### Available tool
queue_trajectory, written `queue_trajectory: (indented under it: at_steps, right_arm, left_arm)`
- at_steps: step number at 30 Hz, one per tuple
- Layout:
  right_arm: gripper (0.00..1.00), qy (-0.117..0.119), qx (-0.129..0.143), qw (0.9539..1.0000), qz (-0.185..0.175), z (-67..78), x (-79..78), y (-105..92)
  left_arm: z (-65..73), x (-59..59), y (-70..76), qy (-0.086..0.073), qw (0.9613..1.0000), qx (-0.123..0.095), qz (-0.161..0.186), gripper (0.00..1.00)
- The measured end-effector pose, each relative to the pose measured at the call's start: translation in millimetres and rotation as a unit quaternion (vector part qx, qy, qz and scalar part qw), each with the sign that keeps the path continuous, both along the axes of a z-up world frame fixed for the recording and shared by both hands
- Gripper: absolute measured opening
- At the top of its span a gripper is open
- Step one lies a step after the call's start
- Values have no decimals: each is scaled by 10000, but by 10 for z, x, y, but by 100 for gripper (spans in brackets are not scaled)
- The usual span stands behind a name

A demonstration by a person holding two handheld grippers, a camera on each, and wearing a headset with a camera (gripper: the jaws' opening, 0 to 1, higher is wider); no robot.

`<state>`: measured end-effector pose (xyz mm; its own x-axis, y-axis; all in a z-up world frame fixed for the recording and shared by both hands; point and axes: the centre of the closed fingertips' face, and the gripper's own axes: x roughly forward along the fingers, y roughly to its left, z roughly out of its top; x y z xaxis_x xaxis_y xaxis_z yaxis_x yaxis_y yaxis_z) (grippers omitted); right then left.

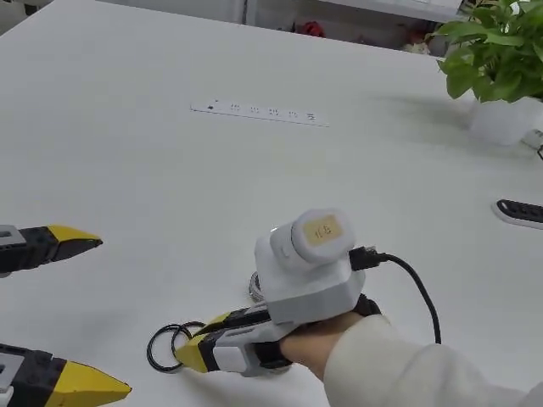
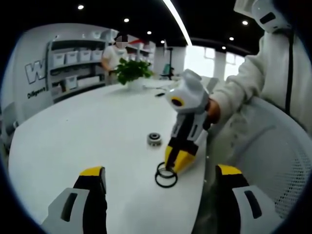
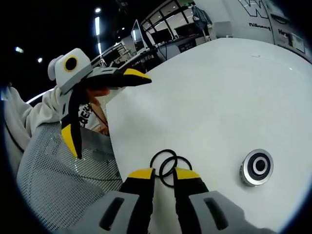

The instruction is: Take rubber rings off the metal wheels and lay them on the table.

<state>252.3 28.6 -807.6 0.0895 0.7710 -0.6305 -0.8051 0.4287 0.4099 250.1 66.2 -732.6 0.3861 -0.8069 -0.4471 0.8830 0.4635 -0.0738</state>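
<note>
Two black rubber rings (image 1: 170, 343) lie overlapping on the white table (image 1: 254, 186) near its front edge. They also show in the left gripper view, rings (image 2: 165, 176), and in the right gripper view, rings (image 3: 168, 163). My right gripper (image 1: 197, 343) points at them, its jaws a narrow gap apart with the rings' near edge between the tips (image 3: 165, 176). A metal wheel (image 3: 257, 167) lies flat just right of the rings, wheel (image 2: 154, 139), half hidden behind the gripper in the head view, wheel (image 1: 254, 286). My left gripper (image 1: 89, 318) is open wide and empty, left of the rings.
A potted plant (image 1: 501, 59) stands at the table's far right corner, with a dark flat device (image 1: 519, 212) at the right edge. A power strip (image 1: 259, 112) lies mid-table at the back. A mesh chair (image 3: 68, 180) sits below the table's front edge.
</note>
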Motion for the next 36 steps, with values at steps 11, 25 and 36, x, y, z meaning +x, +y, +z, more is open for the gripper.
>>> queue_trajectory:
  at_steps: [11,25,36]
  right_arm:
    - [12,-84,118,9997,-171,106,91,-50]
    - [16,-494,410,9970,-437,422,297,-129]
    - [24,-1031,681,9905,-602,749,481,-247]
  left_arm:
    - [14,0,1,-30,10000,6,3,95]
    - [107,5,32,-158,9998,-41,64,98]
    - [236,-2,74,-293,9993,-104,191,100]
